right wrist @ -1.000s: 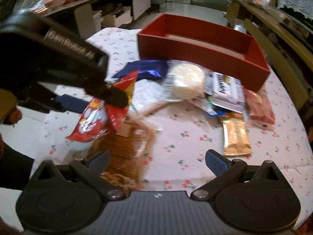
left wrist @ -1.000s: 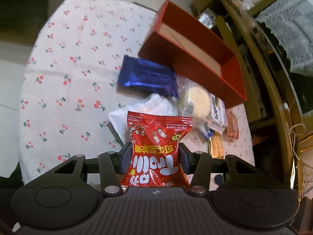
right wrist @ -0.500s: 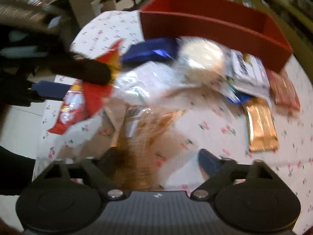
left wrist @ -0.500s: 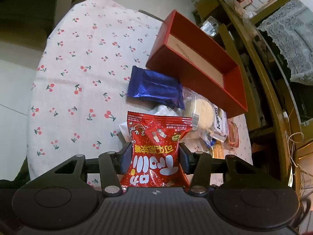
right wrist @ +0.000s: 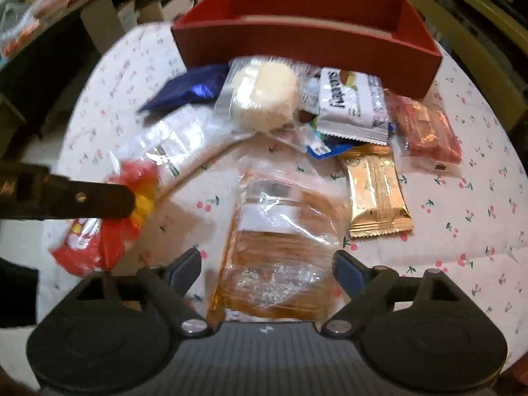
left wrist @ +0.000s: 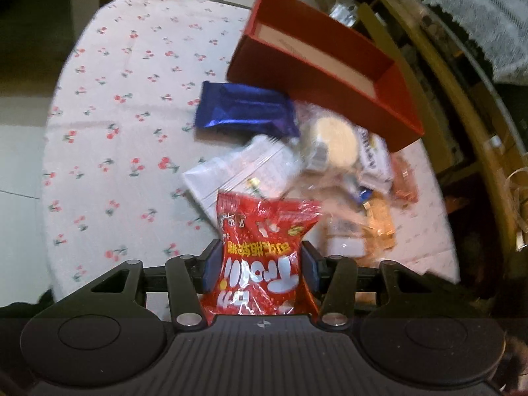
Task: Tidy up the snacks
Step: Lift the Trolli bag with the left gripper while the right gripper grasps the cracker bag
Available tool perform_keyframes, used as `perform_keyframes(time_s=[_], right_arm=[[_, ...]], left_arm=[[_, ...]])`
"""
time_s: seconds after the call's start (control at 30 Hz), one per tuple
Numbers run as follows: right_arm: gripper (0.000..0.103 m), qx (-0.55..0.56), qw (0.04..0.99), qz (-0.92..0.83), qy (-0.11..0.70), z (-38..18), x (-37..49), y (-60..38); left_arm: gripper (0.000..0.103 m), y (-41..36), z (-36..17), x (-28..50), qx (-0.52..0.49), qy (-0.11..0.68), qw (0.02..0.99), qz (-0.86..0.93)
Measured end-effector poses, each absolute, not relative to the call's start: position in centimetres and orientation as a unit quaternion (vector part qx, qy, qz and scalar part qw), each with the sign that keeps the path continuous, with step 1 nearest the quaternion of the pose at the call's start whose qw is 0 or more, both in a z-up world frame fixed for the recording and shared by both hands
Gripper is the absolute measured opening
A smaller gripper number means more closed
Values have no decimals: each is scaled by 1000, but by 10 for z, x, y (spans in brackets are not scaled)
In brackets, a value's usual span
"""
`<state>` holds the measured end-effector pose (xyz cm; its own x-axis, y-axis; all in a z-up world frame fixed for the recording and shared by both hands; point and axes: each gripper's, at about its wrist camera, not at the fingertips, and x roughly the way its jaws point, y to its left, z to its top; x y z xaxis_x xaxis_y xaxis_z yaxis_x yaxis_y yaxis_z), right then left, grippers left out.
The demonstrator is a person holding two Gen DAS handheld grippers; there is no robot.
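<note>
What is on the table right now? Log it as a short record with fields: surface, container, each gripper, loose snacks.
surface: round table with cherry-print cloth
container: red box, open top, no snacks visible inside
left gripper: shut on red snack bag, held above the table
right gripper: jaws opening, astride clear pack of brown biscuits, pads not pressing it
loose snacks: blue foil pack, round white cake in clear wrap, white wafer pack, gold bar, red-orange pack
</note>
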<state>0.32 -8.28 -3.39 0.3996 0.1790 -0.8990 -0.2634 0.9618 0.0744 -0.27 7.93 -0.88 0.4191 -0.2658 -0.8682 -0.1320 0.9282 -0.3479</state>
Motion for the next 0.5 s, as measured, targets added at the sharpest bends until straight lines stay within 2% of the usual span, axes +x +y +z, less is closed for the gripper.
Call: perform_keyframes(time_s=[0.1, 0.27, 0.3, 0.33, 0.5], right_arm=[[93, -59, 835, 111, 535, -43, 5, -88], [96, -12, 838, 100, 537, -44, 9, -110], [100, -13, 838, 102, 536, -45, 10, -110], [103, -17, 836, 106, 538, -46, 11, -109], [103, -54, 837, 114, 532, -47, 13, -98]], left_arm=[[56, 77, -11, -4, -183, 548, 815, -46], [57, 75, -21, 4, -163, 556, 814, -44], [57, 76, -24, 5, -162, 561, 811, -45], [60, 75, -24, 5, -160, 563, 809, -50], [79, 62, -14, -9, -108, 554, 822, -80]])
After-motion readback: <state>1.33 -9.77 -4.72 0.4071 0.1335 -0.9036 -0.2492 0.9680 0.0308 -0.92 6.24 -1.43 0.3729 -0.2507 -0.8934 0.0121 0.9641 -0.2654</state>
